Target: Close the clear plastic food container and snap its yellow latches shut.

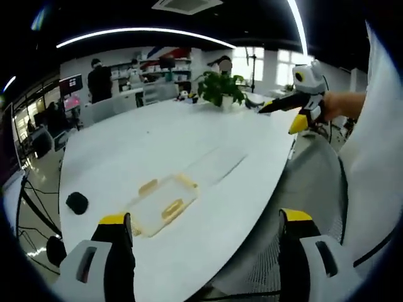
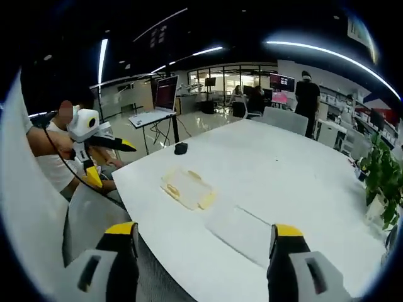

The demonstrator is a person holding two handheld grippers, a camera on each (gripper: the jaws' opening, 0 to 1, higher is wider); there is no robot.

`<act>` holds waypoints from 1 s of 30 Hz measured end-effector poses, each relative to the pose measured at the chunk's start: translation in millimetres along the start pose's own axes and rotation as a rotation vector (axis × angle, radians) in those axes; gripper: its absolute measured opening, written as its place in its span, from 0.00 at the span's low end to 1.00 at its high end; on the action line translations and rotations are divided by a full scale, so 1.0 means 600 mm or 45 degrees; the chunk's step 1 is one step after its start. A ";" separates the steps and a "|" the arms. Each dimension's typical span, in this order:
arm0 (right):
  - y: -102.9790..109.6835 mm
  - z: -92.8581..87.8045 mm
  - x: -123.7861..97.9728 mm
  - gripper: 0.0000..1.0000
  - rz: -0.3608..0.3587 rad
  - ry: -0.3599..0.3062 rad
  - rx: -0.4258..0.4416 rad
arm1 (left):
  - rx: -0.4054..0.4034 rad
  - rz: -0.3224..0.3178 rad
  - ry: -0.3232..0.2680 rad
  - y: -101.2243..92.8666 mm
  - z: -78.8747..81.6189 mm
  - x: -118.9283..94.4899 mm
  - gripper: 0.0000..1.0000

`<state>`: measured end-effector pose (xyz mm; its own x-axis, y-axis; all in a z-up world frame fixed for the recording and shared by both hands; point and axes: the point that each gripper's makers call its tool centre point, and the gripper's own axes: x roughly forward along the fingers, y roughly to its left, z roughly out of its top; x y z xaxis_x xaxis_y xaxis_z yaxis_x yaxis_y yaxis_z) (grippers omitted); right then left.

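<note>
The clear plastic container point(image 1: 162, 205) with yellow latches lies flat near the white table's near edge, also seen in the right gripper view point(image 2: 187, 187). A faint clear rectangular piece point(image 1: 217, 165) lies just beyond it point(image 2: 242, 228); whether it is the lid I cannot tell. My left gripper point(image 1: 206, 217) hovers short of the table edge, jaws wide apart and empty. My right gripper point(image 2: 204, 228) is likewise open and empty, off the table's other side. Each gripper appears in the other's view, held up in a hand with jaws spread: right gripper point(image 1: 281, 116), left gripper point(image 2: 112, 162).
The white table point(image 1: 157, 145) is long. A small black object point(image 1: 77, 202) sits at one corner point(image 2: 181, 148), and a potted plant point(image 1: 220, 88) stands at the far end. A mesh chair back point(image 1: 308, 182) is beside the table. A laptop point(image 2: 165, 94) and people stand behind.
</note>
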<state>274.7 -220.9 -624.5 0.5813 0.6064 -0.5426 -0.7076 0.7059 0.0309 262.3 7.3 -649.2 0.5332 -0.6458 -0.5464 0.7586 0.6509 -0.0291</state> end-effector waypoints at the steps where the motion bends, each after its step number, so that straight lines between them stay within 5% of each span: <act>1: 0.001 0.002 0.004 0.84 0.004 0.002 -0.012 | 0.002 -0.004 -0.001 0.002 -0.001 0.000 0.94; 14: 0.007 0.012 0.059 0.73 0.063 0.085 -0.197 | 0.023 -0.027 0.053 0.047 -0.019 0.009 0.93; 30: 0.015 0.035 0.119 0.62 0.152 0.075 -0.379 | 0.090 -0.030 0.090 0.096 -0.026 0.025 0.84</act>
<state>318.1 -163.6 -645.6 0.4694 0.6501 -0.5976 -0.8606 0.4881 -0.1450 308.1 41.5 -672.1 0.4888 -0.6295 -0.6039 0.7967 0.6041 0.0152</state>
